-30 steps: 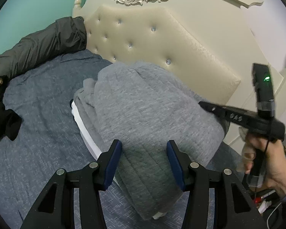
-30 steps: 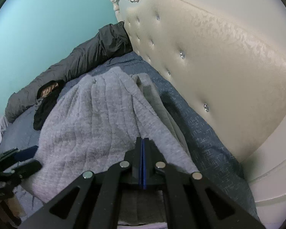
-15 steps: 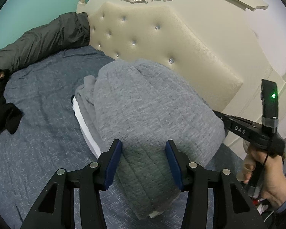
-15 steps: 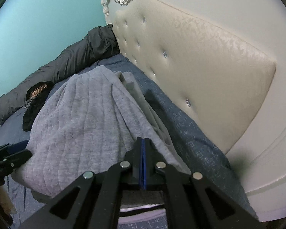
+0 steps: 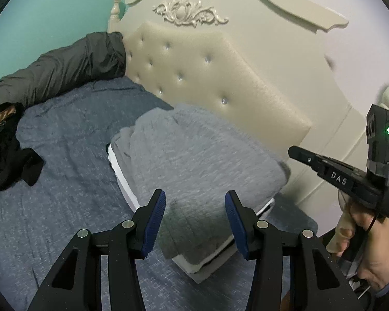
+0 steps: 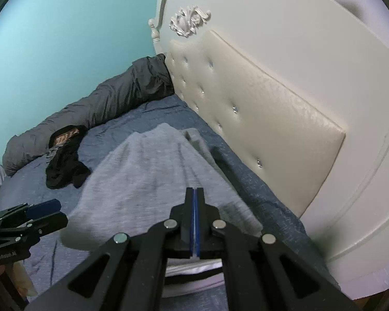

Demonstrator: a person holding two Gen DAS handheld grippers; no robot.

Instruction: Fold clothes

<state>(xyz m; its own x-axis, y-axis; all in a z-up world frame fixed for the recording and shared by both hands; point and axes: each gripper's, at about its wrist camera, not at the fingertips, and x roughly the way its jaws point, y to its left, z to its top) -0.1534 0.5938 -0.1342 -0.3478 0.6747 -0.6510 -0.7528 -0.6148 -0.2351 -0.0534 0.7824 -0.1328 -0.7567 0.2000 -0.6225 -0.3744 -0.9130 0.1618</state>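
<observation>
A folded grey knit garment point(image 5: 194, 155) point(image 6: 147, 171) lies on top of a small stack of folded clothes, with a white layer point(image 5: 122, 178) showing at the stack's edge, on the blue bed sheet point(image 5: 64, 181) close to the headboard. My left gripper point(image 5: 194, 199) point(image 6: 49, 207) hovers open above the stack's near end, with nothing between its blue pads. My right gripper point(image 6: 194, 191) point(image 5: 294, 151) is shut and empty, held by a hand to the right of the stack and clear of the cloth.
A cream tufted headboard point(image 5: 220, 77) point(image 6: 259, 103) rises just behind the stack. A dark grey padded jacket point(image 5: 64, 70) point(image 6: 111, 98) lies along the teal wall. A crumpled black garment point(image 5: 5, 165) point(image 6: 64, 165) sits on the sheet to the left.
Both grippers have lifted and drawn back from the grey garment, so the stack looks smaller and farther away. The right gripper has come off the cloth's edge. The garment stays on the stack.
</observation>
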